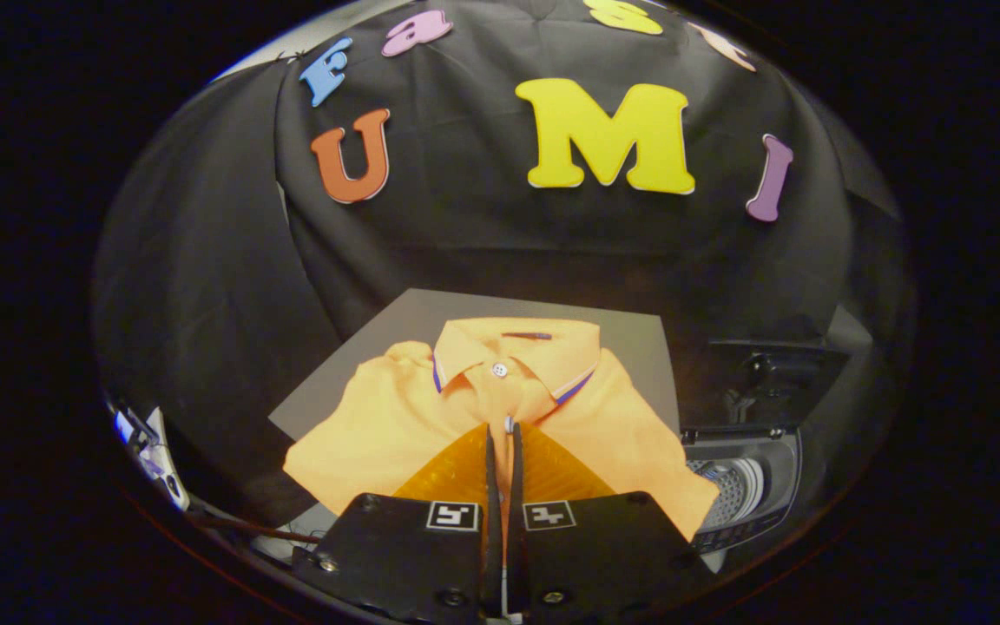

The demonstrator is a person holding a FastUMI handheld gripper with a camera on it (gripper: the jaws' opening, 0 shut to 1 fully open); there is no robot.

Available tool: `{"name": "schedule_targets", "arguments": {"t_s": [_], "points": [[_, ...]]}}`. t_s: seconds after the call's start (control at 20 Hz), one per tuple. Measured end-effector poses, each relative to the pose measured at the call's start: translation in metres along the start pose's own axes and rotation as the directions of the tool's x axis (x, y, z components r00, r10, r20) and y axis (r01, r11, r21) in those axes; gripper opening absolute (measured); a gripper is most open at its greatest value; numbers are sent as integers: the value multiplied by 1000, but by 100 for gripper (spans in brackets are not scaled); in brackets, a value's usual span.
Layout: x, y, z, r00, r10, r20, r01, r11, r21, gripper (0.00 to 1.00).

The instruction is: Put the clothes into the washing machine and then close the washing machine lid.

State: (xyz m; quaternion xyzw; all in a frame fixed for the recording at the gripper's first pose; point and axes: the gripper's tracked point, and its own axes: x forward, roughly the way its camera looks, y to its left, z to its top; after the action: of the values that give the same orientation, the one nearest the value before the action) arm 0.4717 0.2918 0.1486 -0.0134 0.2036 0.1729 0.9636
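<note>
A folded orange polo shirt with a blue-trimmed collar lies on a grey board, collar away from me. My gripper is over the shirt's front, its two fingers drawn almost together on the button placket just below the collar, with a thin strip of orange cloth pinched between them. The washing machine stands low to the right of the shirt. Its lid is raised at the back and the perforated drum shows inside. The shirt's right corner overlaps the machine's near edge.
Black cloth walls close in behind and on both sides of the board. Some cables and a small white device sit low to the left of the shirt.
</note>
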Motion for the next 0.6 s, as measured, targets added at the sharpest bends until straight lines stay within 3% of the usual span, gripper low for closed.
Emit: {"name": "schedule_targets", "arguments": {"t_s": [0.15,0.4,0.6], "points": [[-46,-22,11,997,-12,74,8,999,49,6],[-122,-89,17,981,-115,155,101,990,94,5],[-164,-159,39,949,-215,233,184,972,148,6]]}}
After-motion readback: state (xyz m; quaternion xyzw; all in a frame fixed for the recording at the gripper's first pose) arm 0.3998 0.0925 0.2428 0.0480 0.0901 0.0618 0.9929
